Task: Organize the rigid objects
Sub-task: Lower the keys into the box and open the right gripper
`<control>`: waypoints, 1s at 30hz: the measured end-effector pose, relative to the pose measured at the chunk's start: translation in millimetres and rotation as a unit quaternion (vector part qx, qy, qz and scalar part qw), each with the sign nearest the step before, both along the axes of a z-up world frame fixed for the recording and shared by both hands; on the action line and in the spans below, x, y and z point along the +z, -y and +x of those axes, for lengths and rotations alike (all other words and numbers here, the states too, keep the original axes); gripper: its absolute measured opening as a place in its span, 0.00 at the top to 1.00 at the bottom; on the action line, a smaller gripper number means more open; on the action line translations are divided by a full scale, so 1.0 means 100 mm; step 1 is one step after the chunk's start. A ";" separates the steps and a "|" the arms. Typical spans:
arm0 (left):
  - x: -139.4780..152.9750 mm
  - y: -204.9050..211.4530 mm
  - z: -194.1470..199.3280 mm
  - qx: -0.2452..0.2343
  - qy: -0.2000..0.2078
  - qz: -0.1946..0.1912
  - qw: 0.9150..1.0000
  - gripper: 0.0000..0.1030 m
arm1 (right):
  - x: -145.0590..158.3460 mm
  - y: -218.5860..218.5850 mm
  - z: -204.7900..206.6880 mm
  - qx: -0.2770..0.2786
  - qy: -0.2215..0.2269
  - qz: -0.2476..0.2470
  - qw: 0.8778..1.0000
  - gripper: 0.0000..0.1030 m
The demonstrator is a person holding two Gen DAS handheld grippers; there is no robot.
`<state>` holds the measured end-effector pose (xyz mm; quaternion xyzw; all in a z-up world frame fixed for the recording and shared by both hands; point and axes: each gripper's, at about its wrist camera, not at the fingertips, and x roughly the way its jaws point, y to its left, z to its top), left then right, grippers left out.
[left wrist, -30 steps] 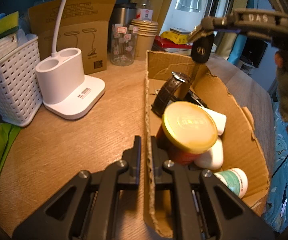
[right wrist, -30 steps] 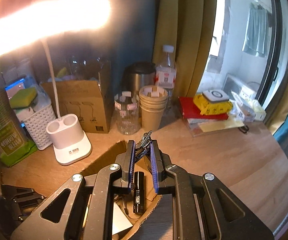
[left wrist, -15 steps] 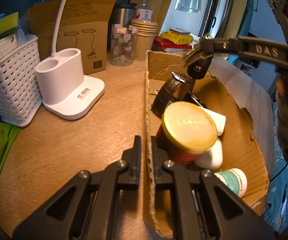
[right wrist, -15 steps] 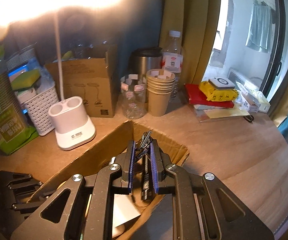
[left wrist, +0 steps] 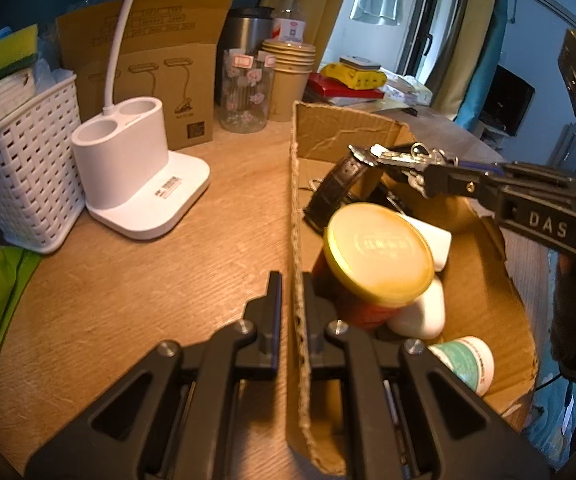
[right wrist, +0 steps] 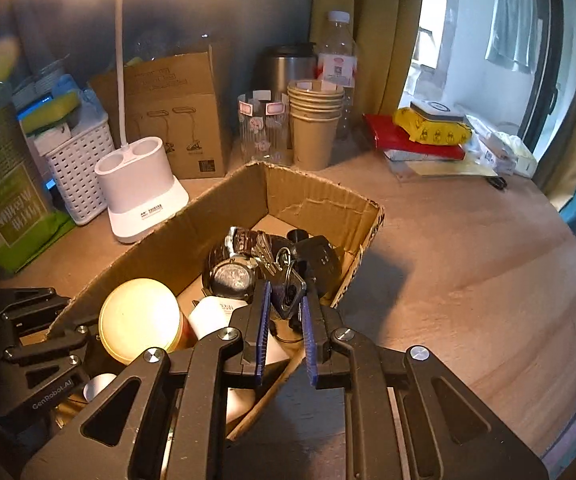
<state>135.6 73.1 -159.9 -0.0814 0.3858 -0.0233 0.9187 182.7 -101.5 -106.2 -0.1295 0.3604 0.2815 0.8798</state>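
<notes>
1. While the right tongs (right wrist: 284,304) clench one bunch of keys (right wrist: 278,268) over the far end of the cardboard box (left wrist: 351,136), the left tongs (left wrist: 289,292) pinch that box's near side wall between their two fingers.
2. "DAS" is printed on the right tongs' arm and "GenRobot.AI" on the left one.
3. Inside the box lie one yellow-lidded jar (left wrist: 379,256), one wristwatch (right wrist: 232,276), one green-labelled bottle (left wrist: 463,362) and two white containers (left wrist: 421,312); the lid's embossed writing cannot be read.
4. On the worktop (left wrist: 136,288) stand one white lamp base (left wrist: 136,172) with two round wells, one white basket (left wrist: 20,164), one brown carton (left wrist: 156,80) printed with three lamp drawings, one glass jar (left wrist: 246,96), one stack of paper cups (left wrist: 289,70) and one water bottle (right wrist: 337,64).
</notes>
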 end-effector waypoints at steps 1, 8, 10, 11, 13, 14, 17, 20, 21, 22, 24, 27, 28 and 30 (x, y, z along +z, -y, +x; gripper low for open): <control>0.00 0.00 0.00 0.000 0.000 -0.001 1.000 0.92 | 0.00 -0.01 -0.01 0.000 0.001 -0.002 1.000 0.84; -0.01 -0.02 0.01 0.000 -0.002 -0.007 1.000 0.92 | -0.14 -0.13 -0.06 -0.001 -0.023 -0.008 1.000 0.84; -0.01 -0.02 0.01 -0.001 -0.002 -0.007 1.000 0.92 | -0.17 -0.14 -0.09 -0.007 -0.018 -0.008 1.000 0.84; -0.01 -0.03 0.01 -0.001 -0.002 -0.010 1.000 0.92 | -0.17 -0.14 -0.09 -0.009 -0.017 -0.006 1.000 0.84; -0.02 -0.04 0.01 0.000 -0.002 -0.011 1.000 0.92 | -0.16 -0.12 -0.09 -0.011 -0.017 0.002 1.000 0.84; -0.01 -0.03 0.01 0.000 -0.002 -0.010 1.000 0.92 | -0.16 -0.11 -0.09 -0.013 -0.016 0.003 1.000 0.84; -0.01 -0.03 0.02 0.001 -0.001 -0.010 1.000 0.92 | -0.17 -0.09 -0.07 -0.017 -0.015 0.007 1.000 0.84; -0.01 -0.03 0.02 0.002 -0.002 -0.009 1.000 0.92 | -0.17 -0.10 -0.06 -0.020 -0.016 0.018 1.000 0.82; -0.01 -0.03 0.01 0.002 -0.002 -0.007 1.000 0.92 | -0.18 -0.11 -0.07 -0.017 -0.015 0.018 1.000 0.79; -0.01 -0.02 0.01 0.003 -0.002 -0.005 1.000 0.92 | -0.17 -0.12 -0.08 -0.015 -0.014 0.018 1.000 0.74; -0.01 -0.01 0.01 0.003 -0.002 -0.003 1.000 0.92 | -0.17 -0.14 -0.09 -0.012 -0.013 0.019 1.000 0.70; -0.01 0.01 0.01 0.004 -0.003 0.003 1.000 0.92 | -0.16 -0.16 -0.09 -0.007 -0.013 0.022 1.000 0.66; -0.01 0.02 0.01 0.004 -0.003 0.006 1.000 0.92 | -0.16 -0.17 -0.10 -0.006 -0.012 0.024 1.000 0.64; -0.01 0.03 0.02 0.005 -0.005 0.008 1.000 0.92 | -0.14 -0.16 -0.10 -0.005 -0.014 0.031 0.999 0.60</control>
